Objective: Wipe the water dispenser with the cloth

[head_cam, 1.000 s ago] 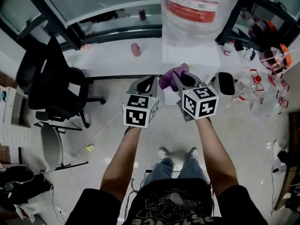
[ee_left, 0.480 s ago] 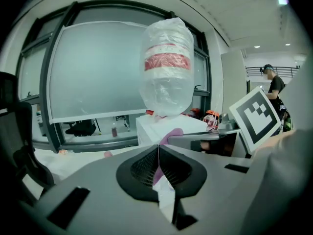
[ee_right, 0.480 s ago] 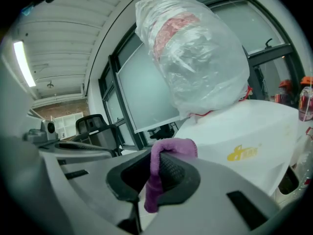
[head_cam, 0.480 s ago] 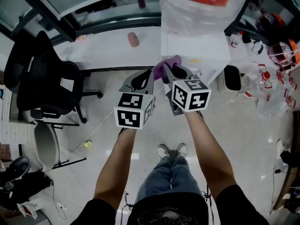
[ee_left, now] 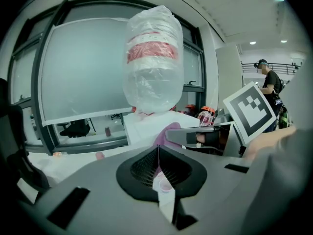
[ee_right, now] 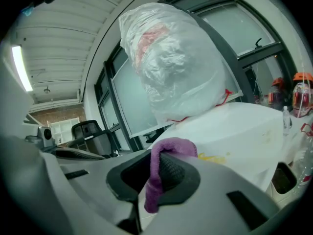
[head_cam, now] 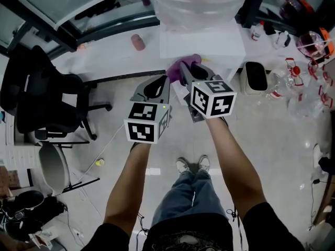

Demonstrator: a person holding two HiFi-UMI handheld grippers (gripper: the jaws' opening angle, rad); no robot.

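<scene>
White water dispenser [head_cam: 201, 43]: one unit, standing at the end of a long white table [head_cam: 110, 61], topped by one large bottle wrapped in a clear plastic bag [head_cam: 193, 1].

Purple cloth [head_cam: 180, 67]: one, clamped between the fingers of the right gripper [head_cam: 188, 71], folded over one finger with an end hanging below. It sits at the dispenser's front upper edge; whether it touches cannot be told.

Left gripper [head_cam: 158, 85]: fingers fully together, nothing between them, just beside the right gripper and short of the dispenser.

Head view only: one black office chair [head_cam: 42, 93], one grey chair [head_cam: 52, 163], one pink cup [head_cam: 138, 42] on the table, one dark bin [head_cam: 255, 77] beside the dispenser, and the person's two forearms and feet.

Left gripper view only: the meeting line of its fingers [ee_left: 158, 155], the right gripper [ee_left: 195, 136] from the side with the cloth [ee_left: 161, 138] ahead of it, and one distant person [ee_left: 268, 80].

Right gripper view only: the cloth's [ee_right: 164, 170] drape over the finger and yellow marks on the dispenser's top [ee_right: 244, 131].
</scene>
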